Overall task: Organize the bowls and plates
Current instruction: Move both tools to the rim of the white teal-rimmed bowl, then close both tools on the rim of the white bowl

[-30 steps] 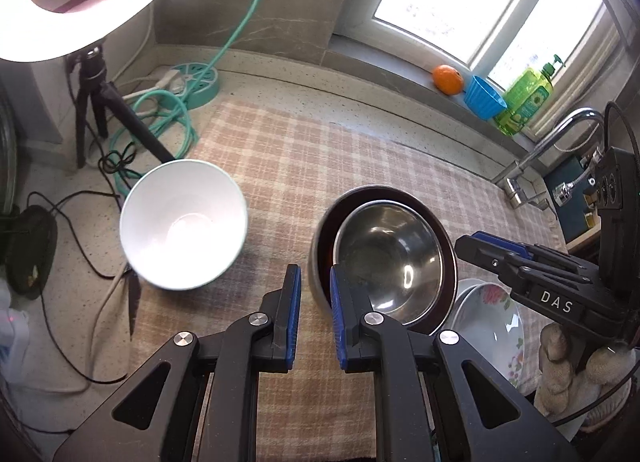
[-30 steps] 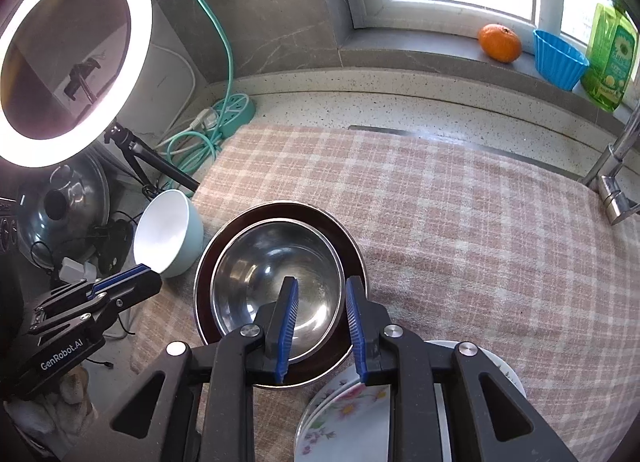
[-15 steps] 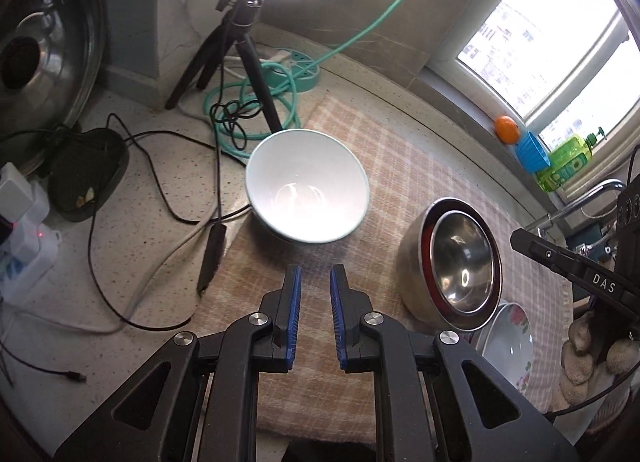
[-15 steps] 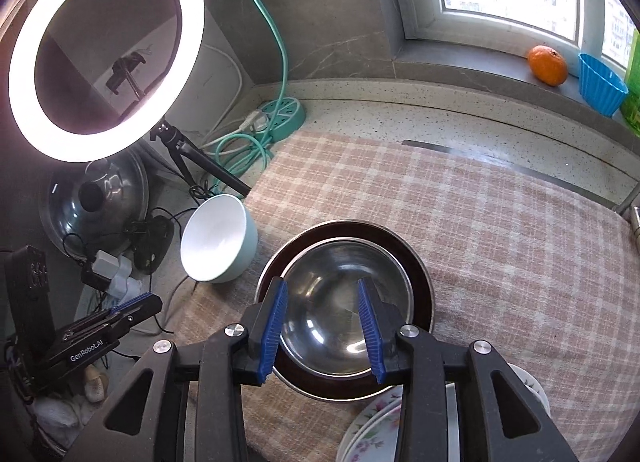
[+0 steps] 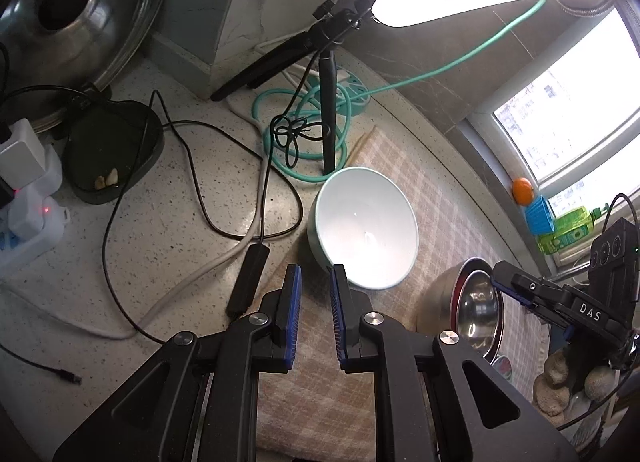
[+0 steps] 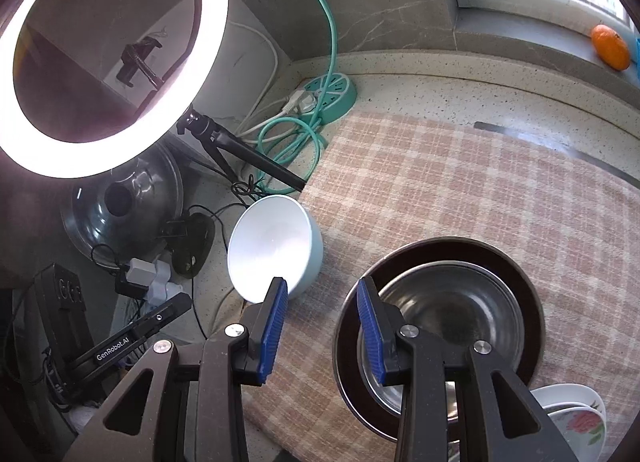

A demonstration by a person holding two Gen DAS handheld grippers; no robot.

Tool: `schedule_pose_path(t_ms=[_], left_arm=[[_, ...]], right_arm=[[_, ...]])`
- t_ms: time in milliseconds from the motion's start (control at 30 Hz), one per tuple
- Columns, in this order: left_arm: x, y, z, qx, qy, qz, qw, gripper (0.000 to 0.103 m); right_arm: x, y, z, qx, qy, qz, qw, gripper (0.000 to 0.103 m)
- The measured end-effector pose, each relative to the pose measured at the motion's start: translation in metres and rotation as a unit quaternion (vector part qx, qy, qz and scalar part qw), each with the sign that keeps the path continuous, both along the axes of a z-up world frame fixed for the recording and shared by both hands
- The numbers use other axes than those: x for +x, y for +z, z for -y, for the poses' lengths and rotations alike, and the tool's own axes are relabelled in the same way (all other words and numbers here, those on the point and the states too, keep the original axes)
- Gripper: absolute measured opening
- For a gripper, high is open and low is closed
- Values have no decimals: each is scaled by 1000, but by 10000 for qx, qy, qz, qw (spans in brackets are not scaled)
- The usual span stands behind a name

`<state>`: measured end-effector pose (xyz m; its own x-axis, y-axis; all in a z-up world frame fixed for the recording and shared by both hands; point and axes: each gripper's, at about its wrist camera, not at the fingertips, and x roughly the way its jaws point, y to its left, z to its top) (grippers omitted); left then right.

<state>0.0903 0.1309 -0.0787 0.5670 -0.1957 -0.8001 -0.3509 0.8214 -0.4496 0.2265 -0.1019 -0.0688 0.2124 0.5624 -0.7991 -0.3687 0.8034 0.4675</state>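
Note:
A white bowl with a pale teal outside (image 5: 366,227) (image 6: 272,246) sits at the left edge of the checked cloth (image 6: 440,181). A steel bowl (image 6: 448,322) nests inside a larger dark-rimmed bowl (image 6: 516,262), also in the left wrist view (image 5: 476,306). A flowered plate (image 6: 580,418) lies under them at the front right. My left gripper (image 5: 316,274) is open a little and empty, just short of the white bowl's near rim. My right gripper (image 6: 322,286) is open wide and empty, between the white bowl and the nested bowls.
A lit ring light (image 6: 80,61) on a tripod (image 5: 326,93) stands by the cloth's left edge. Cables (image 5: 200,201), a teal power strip (image 6: 328,91) and a pot lid (image 5: 76,9) crowd the counter at left. An orange (image 6: 610,45) sits on the sill.
My left gripper swung left and now faces the white bowl up close. My right gripper opened wider and shifted left, away from over the steel bowl.

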Motion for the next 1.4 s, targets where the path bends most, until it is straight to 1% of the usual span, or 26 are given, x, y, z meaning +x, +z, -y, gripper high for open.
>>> schedule_pose_path(t_ms=[67,167,300,400,467,667,767,1100,1167,1400], left_arm=[[4,-4,-3,-84,23,-8,10000,13],[11,-10,-4,-226,-73,-41,9997,13],[18,-11,-4,-223,-101,3,9997,13],[26,-13,-5,-251,-97,11,9996,13],[31,-14,-4,-182,-115,9,9998,13],[40,-25,-5,-206,-128,-109,9996,13],[42,-28,-7,-268,-100,-123,9995,13],[49,-35,-8,-271,-149,-157,9994,13],[50,-37,-7,-271,-179,-171,9993,13],[54,-41,-7,-271,-214,-161,9993,13]], right_arm=[[5,-5,-8,49,26,-117,9999,33],[10,-12,-22,31,66,-215,9997,33],[20,-21,-36,50,59,-366,9993,33],[27,-25,-45,-49,60,-346,9994,33],[30,-29,-50,-93,70,-352,9993,33],[38,-40,-62,-232,98,-377,9990,32],[39,-43,-66,-291,136,-356,9989,30],[44,-51,-73,-440,165,-382,9982,23],[44,-52,-76,-498,197,-374,9979,18],[45,-55,-75,-562,166,-397,9975,12]])
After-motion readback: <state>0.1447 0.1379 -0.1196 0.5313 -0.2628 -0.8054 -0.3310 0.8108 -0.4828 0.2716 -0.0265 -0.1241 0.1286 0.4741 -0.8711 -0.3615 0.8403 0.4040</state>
